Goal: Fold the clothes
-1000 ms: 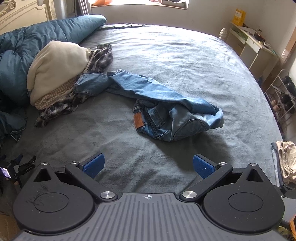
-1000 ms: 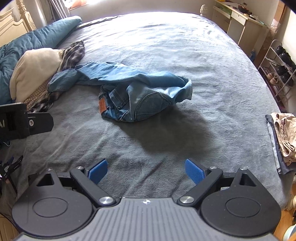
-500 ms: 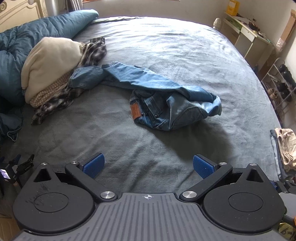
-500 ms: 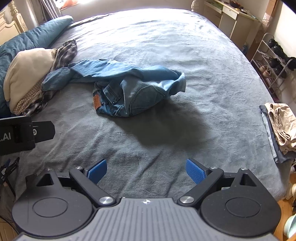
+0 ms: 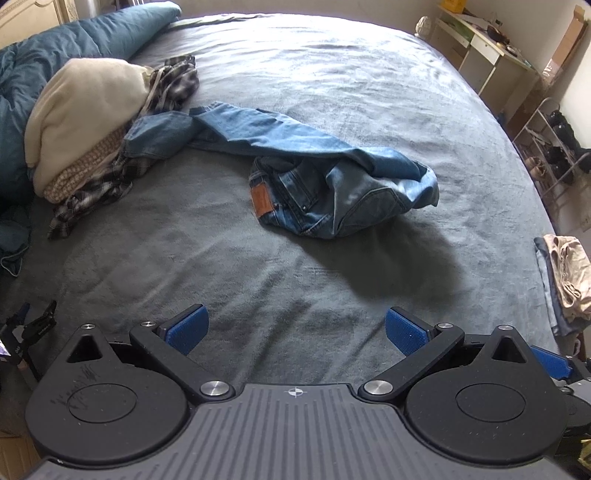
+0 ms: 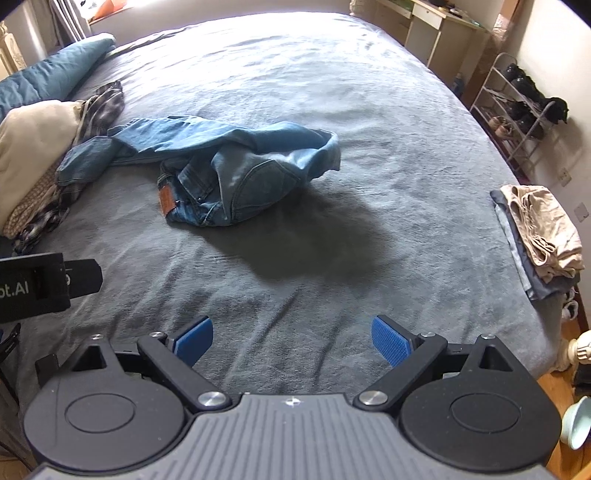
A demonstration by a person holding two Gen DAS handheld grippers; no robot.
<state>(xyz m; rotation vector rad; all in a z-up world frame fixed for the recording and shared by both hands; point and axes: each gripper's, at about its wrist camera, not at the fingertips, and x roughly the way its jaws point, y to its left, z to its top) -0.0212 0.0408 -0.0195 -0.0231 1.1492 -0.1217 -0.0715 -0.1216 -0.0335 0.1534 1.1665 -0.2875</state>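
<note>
Crumpled jeans (image 5: pixel 332 184) mid-bed (image 5: pixel 332 74); left tool (image 5: pixel 295 328) and right tool (image 6: pixel 291 338) spread apart, empty, above near edge.

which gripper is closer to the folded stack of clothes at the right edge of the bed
Right. The right gripper hangs over the near edge with the folded stack just ahead to its right. The left gripper sits further left, so the stack lies past the right gripper.

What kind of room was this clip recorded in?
A bedroom, most likely: a large bed with a rolled duvet, a shoe rack by the wall, and jeans lying crumpled on the bed.
</note>
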